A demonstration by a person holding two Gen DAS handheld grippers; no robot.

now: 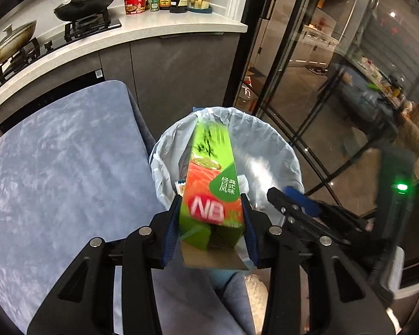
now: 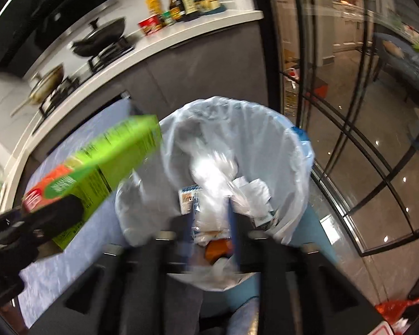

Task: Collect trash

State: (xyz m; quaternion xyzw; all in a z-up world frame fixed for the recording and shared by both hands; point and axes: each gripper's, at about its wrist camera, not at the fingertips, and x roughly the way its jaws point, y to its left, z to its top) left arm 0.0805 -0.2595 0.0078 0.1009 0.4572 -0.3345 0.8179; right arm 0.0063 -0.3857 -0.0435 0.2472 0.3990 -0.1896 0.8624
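Note:
My left gripper [image 1: 211, 217] is shut on a green carton [image 1: 212, 184] with a salmon picture and "NB" on it, held over the near rim of the trash bin [image 1: 276, 145]. The bin is lined with a pale plastic bag and holds several wrappers. In the right wrist view the carton [image 2: 97, 167] shows at the left beside the bin [image 2: 293, 162], gripped by the left gripper. My right gripper [image 2: 212, 229] hangs over the bin; its blurred blue fingers [image 2: 234, 223] stand a little apart with nothing clearly between them. It also shows in the left wrist view [image 1: 290, 203].
A blue-grey cloth-covered table [image 1: 56, 167] lies left of the bin. Behind it is a kitchen counter [image 1: 142, 32] with pans, bottles and a red cup. A glass door [image 1: 321, 97] stands at the right. Red trash [image 2: 393, 307] lies on the floor at the lower right.

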